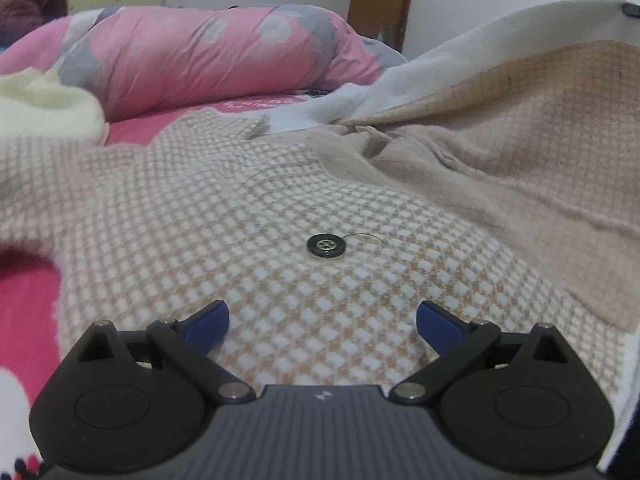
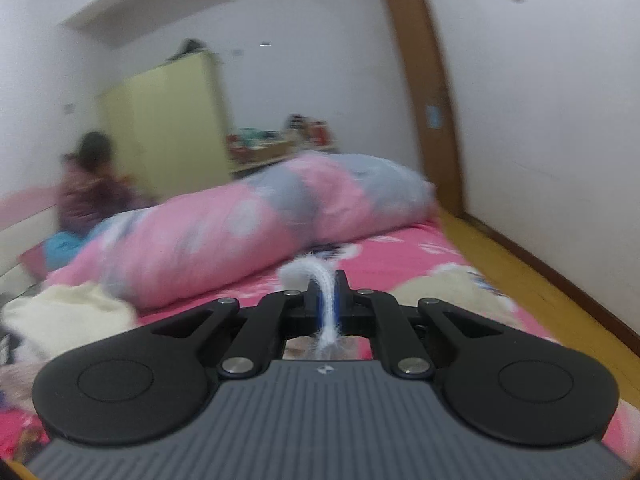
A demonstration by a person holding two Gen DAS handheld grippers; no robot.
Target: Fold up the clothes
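A pink-sheeted bed (image 2: 404,256) fills the bedroom. The left gripper (image 1: 322,322) hovers spread wide over the houndstooth coat (image 1: 280,208), near its black button (image 1: 327,245). The right gripper (image 2: 327,294) pinches the coat's white fleecy edge (image 2: 316,276) (soft, thick, probably weighty); hems and corners look the best hold.

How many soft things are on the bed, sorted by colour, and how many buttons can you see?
Pink and grey puffy quilt: 1
Beige and white checked woolly garment: 1
Cream fluffy garment: 1
Round black button: 1
Total: 4
The right gripper is pinching a white fuzzy edge, likely the checked garment's.
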